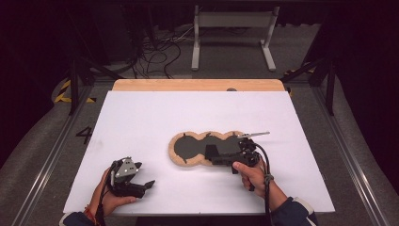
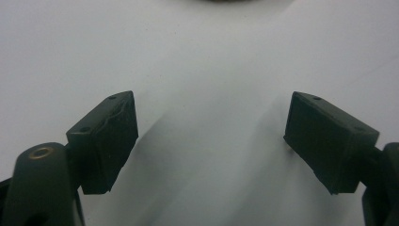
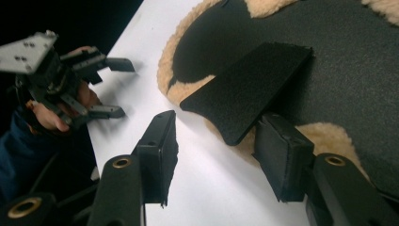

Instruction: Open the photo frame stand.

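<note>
White table (image 1: 141, 122), wooden strip along far edge. Fleece pad (image 1: 181, 157) at table centre, slightly toward the right side: lobed tan outline, dark inner face up. In right gripper view, pad (image 3: 329, 61) at upper right, fleece rim showing along its near edge.

Black strap (image 3: 247, 89) lying flat from over the dark face out past the fleece rim, free end above bare table. Rough, fabric-like surface.

Right gripper (image 1: 217, 155) held over the near right part of the pad, pointing left. In right gripper view, right gripper (image 3: 216, 150) released, jaws spread wide. One jaw just beneath the strap's near edge, the other over bare table. Contact between jaw and strap: cannot tell. Nothing clamped. Right hand (image 1: 249, 174) on the handle, cable trailing toward the sleeve.

Left gripper (image 1: 143, 186) near the front left of the table, well apart from the pad, held by left hand (image 1: 110, 200). In left gripper view, left gripper (image 2: 211, 136) released, jaws wide apart over bare white surface. Nothing between them.

Left gripper (image 3: 115, 87) also seen at upper left of right gripper view, jaws apart.
</note>
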The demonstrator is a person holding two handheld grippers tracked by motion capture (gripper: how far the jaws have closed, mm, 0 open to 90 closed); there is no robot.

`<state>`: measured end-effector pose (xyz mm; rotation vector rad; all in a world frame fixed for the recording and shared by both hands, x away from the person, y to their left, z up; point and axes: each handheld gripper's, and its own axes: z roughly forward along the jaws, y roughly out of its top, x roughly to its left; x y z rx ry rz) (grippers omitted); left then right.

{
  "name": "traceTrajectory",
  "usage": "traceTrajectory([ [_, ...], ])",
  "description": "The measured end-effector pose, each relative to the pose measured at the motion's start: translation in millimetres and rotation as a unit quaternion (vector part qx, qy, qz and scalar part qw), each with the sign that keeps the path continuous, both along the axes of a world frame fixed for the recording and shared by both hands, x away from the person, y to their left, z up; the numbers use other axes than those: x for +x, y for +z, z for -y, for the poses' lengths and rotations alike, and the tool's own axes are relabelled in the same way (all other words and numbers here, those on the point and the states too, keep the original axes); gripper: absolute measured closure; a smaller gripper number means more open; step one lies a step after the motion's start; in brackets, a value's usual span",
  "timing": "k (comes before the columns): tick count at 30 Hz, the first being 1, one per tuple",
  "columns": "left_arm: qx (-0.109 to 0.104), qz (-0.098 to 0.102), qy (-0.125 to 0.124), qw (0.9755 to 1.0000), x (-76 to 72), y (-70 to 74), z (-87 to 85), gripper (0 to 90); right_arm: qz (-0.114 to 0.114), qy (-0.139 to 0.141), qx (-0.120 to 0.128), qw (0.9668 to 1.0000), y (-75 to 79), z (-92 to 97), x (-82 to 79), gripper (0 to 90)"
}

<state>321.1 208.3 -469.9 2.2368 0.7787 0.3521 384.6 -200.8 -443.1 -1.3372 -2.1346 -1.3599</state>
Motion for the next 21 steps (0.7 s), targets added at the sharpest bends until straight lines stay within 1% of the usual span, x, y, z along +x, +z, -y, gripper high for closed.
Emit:
traceTrajectory([
  [1,0.001,0.0,0.0,1.0,0.5,0.0,0.9,18.0,-0.014,-0.014,0.014,0.9997,-1.3,0.1,2.1,48.9],
  [2,0.001,0.0,0.0,1.0,0.5,0.0,0.9,18.0,-0.014,-0.014,0.014,0.9997,-1.3,0.1,2.1,48.9],
  [3,0.002,0.001,-0.003,1.0,2.1,0.0,1.8,18.0,-0.02,-0.023,0.019,0.9994,-2.0,0.2,3.0,50.7],
  [5,0.003,0.002,-0.003,1.0,5.7,0.2,4.5,17.8,-0.04,-0.046,0.036,0.9975,-6.3,0.9,5.8,56.0],
  [6,0.003,0.001,-0.004,1.0,8.1,0.4,5.9,17.7,-0.044,-0.055,0.039,0.9967,-7.5,1.3,6.7,57.1],
  [7,0.002,-0.001,-0.005,1.0,10.6,0.4,7.7,17.6,-0.05,-0.06,0.047,0.9959,-8.9,1.2,7.4,56.6],
  [8,0.0,0.001,-0.005,1.0,13.6,0.7,9.4,17.5,-0.053,-0.062,0.05,0.9954,-10.1,0.6,8.2,56.4],
  [9,-0.004,-0.002,-0.004,1.0,16.8,1.2,10.6,17.4,-0.055,-0.064,0.052,0.9951,-10.7,-0.3,8.7,56.3],
  [10,-0.009,-0.006,-0.001,0.9999,19.5,1.4,11.3,17.6,-0.059,-0.065,0.055,0.9947,-11.0,-0.7,9.1,56.2],
  [11,-0.02,-0.015,0.002,0.9997,23.2,1.8,11.8,17.6,-0.061,-0.066,0.055,0.9944,-10.9,-0.9,9.3,56.3],
  [12,-0.035,-0.021,0.007,0.9992,28.6,2.2,12.2,17.7,-0.063,-0.068,0.056,0.9941,-11.1,-0.6,9.5,56.5],
  [13,-0.042,-0.026,0.009,0.9987,33.3,3.2,12.4,17.8,-0.07,-0.074,0.061,0.9929,-12.0,0.1,9.5,57.5],
  [14,-0.051,-0.03,0.011,0.9982,37.7,4.0,13.1,17.8,-0.07,-0.08,0.062,0.9924,-12.6,-0.3,9.3,58.3],
  [17,-0.069,-0.04,0.011,0.9968,51.4,5.7,17.4,17.6,-0.074,-0.084,0.061,0.9918,-13.3,0.0,9.7,60.4],
  [19,-0.089,-0.053,0.014,0.9945,60.8,6.6,20.6,17.8,-0.073,-0.084,0.06,0.992,-13.1,-0.8,9.9,60.4],
  [20,-0.089,-0.053,0.014,0.9945,60.8,6.6,20.6,18.0,-0.071,-0.084,0.061,0.9921,-13.6,-0.6,10.2,60.5],
  [21,-0.094,-0.056,0.011,0.9939,66.6,7.2,22.6,18.0,-0.071,-0.084,0.061,0.9921,-13.6,-0.6,10.2,60.5],
])
